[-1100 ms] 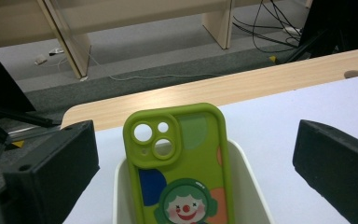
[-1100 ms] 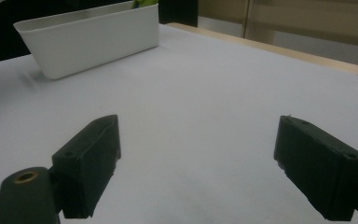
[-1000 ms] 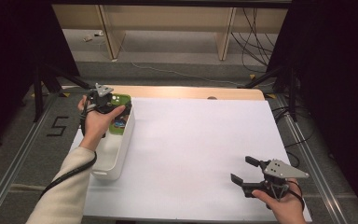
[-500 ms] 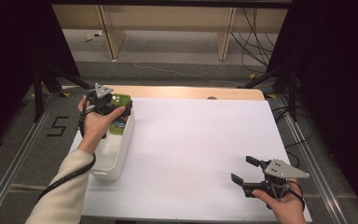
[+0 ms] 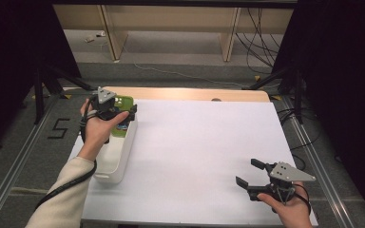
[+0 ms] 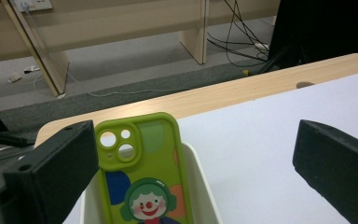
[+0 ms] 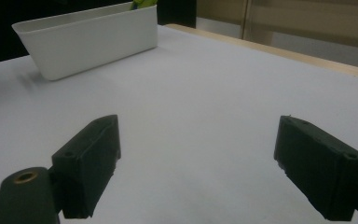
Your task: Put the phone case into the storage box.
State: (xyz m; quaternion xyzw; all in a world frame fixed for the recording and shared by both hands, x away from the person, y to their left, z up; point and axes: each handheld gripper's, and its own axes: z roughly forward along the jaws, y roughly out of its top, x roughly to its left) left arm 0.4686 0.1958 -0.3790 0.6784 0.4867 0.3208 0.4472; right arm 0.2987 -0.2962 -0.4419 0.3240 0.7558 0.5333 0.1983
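Hovering over the far end of the white bin (image 5: 115, 156), your left gripper (image 6: 196, 154) has its jaws spread wide, nothing between them yet. The green phone case (image 6: 142, 172) stands nearly upright inside that bin, leaning at its far end wall, close against the inner face of the jaw at the left of the left gripper view; whether the two touch cannot be told. The other jaw sits well clear of the case, out over the white counter (image 5: 204, 142) beside the bin.

To take the case cleanly, it looks wise to centre it first: slide the gripper sideways until the case stands midway between the jaws, then close across its narrow sides, above the bin's rim, so neither jaw catches the wall. The soft, rubbery-looking shell should grip well, but a lopsided squeeze could tip it flat into the bin.

Your right gripper (image 5: 253, 176) waits near the counter's front edge, well apart from the bin, jaws also wide and empty.

As for contents, the case with its clown cartoon and camera cutouts is the one item visible in the bin; from the high view (image 5: 120, 116) your hand covers part of the interior, so the rest cannot be judged.
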